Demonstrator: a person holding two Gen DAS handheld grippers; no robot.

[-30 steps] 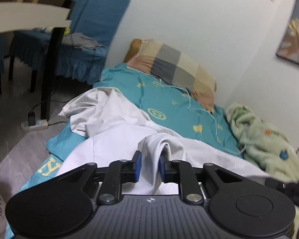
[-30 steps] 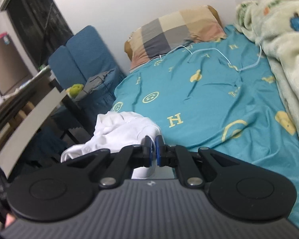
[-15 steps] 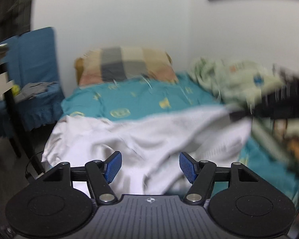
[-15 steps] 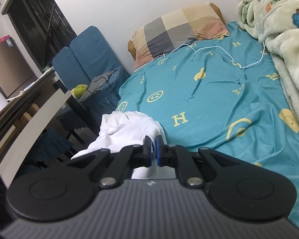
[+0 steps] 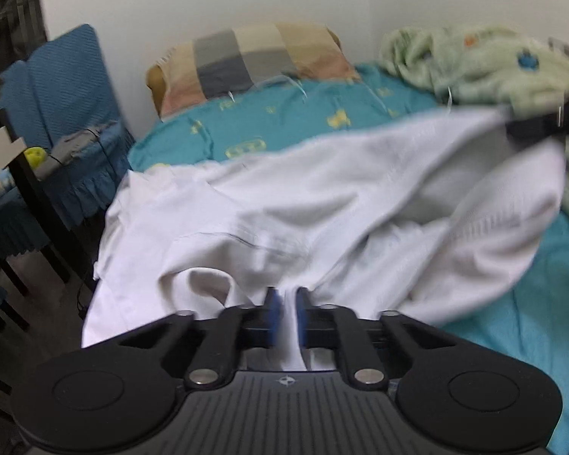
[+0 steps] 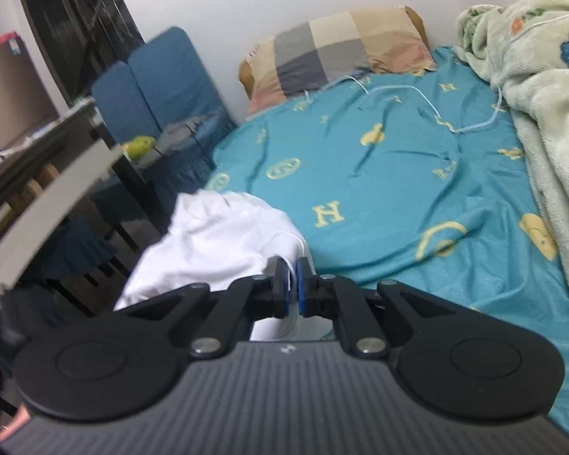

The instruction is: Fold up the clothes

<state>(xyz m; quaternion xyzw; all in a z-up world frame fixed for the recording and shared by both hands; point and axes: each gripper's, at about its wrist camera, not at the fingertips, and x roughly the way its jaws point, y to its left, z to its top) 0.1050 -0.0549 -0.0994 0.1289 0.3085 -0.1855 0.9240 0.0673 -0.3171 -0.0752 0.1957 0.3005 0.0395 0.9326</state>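
A small bedroom with white walls: a bed (image 6: 398, 189) under a teal sheet printed with yellow letters and shapes fills the middle of both views. A checked pillow (image 6: 341, 45) leans against the wall at the head, and a pale green fleece blanket (image 6: 542, 87) is bunched along the right edge. A thin white cable (image 6: 417, 93) loops over the sheet below the pillow. At the left stands a blue-covered chair (image 5: 60, 87) beside a dark table leg.

The left gripper (image 5: 284, 316) points down at a slant over the near edge of the bed, low centre in its own view. Its blue pads are pressed together on a pinch of the white shirt (image 5: 303, 204), which runs down between them toward the camera. From there the shirt spreads upward and to the right across the bed, loose and rumpled, its far corner lifted at the upper right of the frame, where a dark blurred shape meets it.

The right gripper (image 6: 292, 288) also tilts downward, low centre in its view, its pads clamped on a fold of the same shirt. The rest of the cloth bunches to the left of the pads, hanging over the bed's left edge.
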